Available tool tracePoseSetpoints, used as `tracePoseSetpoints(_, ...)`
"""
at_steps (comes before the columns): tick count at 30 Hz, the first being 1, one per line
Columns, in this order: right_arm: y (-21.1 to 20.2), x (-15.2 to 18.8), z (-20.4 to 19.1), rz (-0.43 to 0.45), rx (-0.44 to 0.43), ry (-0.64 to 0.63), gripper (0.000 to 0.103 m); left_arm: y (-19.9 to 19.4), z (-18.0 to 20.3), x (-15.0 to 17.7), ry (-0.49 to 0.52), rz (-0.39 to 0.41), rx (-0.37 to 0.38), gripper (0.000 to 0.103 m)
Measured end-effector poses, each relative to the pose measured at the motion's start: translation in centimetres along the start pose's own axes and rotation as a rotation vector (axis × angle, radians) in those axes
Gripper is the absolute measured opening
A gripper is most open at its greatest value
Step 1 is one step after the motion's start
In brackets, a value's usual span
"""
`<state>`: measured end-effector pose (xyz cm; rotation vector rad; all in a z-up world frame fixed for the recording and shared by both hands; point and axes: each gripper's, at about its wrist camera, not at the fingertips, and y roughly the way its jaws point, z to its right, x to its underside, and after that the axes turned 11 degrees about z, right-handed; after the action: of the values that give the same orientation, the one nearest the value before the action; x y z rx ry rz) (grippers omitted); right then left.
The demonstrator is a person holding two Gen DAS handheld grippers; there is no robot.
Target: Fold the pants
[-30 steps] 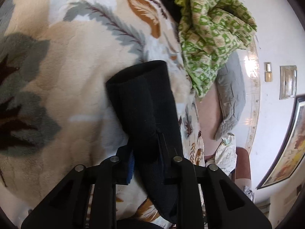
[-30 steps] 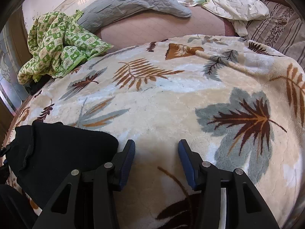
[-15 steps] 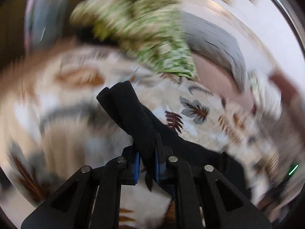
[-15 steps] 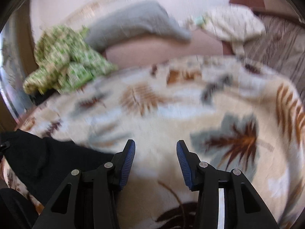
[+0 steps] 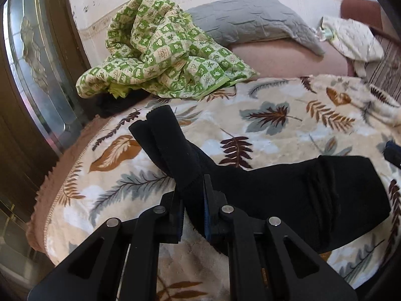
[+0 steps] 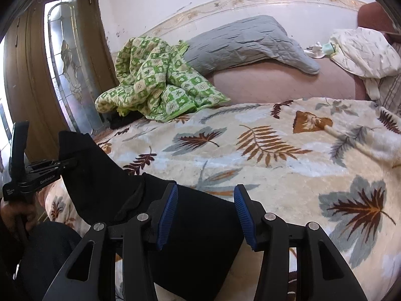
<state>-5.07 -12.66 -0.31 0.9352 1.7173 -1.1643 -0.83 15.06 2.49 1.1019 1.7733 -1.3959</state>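
Observation:
The black pants [image 5: 300,190] lie on the leaf-print blanket [image 5: 275,130] of the bed. My left gripper [image 5: 193,200] is shut on a bunched end of the pants, whose two leg ends [image 5: 155,128] stick up and forward past the jaws. In the right wrist view the pants [image 6: 190,235] spread under my right gripper [image 6: 204,213], which is open and empty just above the fabric. The left gripper [image 6: 67,163] shows at the far left there, holding the raised part of the pants.
A crumpled green checked quilt [image 5: 160,50] and a grey pillow [image 5: 250,22] lie at the back of the bed. A cream cloth [image 5: 356,37] sits at the back right. A wooden door with a glass panel [image 5: 32,62] stands at the left beside the bed edge.
My left gripper has swung round with the pants end in it, lifting it off the blanket. My right gripper has moved left, over the pants, still open.

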Motion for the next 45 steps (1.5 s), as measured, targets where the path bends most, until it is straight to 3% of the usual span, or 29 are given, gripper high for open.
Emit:
tracePoseSetpoints(19,-0.6,0.5,0.0,-0.002,0.028,-0.012,0.048,0.1,-0.1,0.0,-0.016,-0.001,0.000,0.010)
tracePoseSetpoints(23,-0.9,0.3,0.3,0.009,0.043,-0.007,0.048,-0.5,-1.9,0.6,-0.111,0.051,0.075,0.010)
tracePoseSetpoints(25,-1.1,0.2,0.6,0.017,0.046,0.000,0.048,-1.0,-2.2,1.3,-0.111,0.088,0.099,0.010)
tracePoseSetpoints(34,-1.5,-0.4,1.0,0.029,0.012,0.037,0.047,-5.9,3.2,0.7,0.188,0.286,0.194,0.010)
tracePoseSetpoints(37,-1.8,-0.7,1.8,0.035,-0.012,0.094,0.046,-7.2,5.0,-0.2,0.258,0.301,0.246,0.010)
tracePoseSetpoints(41,-2.6,-1.2,3.8,0.053,0.020,0.177,0.045,-8.5,8.2,-1.3,0.348,0.296,0.328,0.010)
tracePoseSetpoints(45,-3.2,-1.3,5.1,0.047,0.068,0.219,0.043,-9.1,13.3,-0.5,0.523,0.252,0.319,0.010)
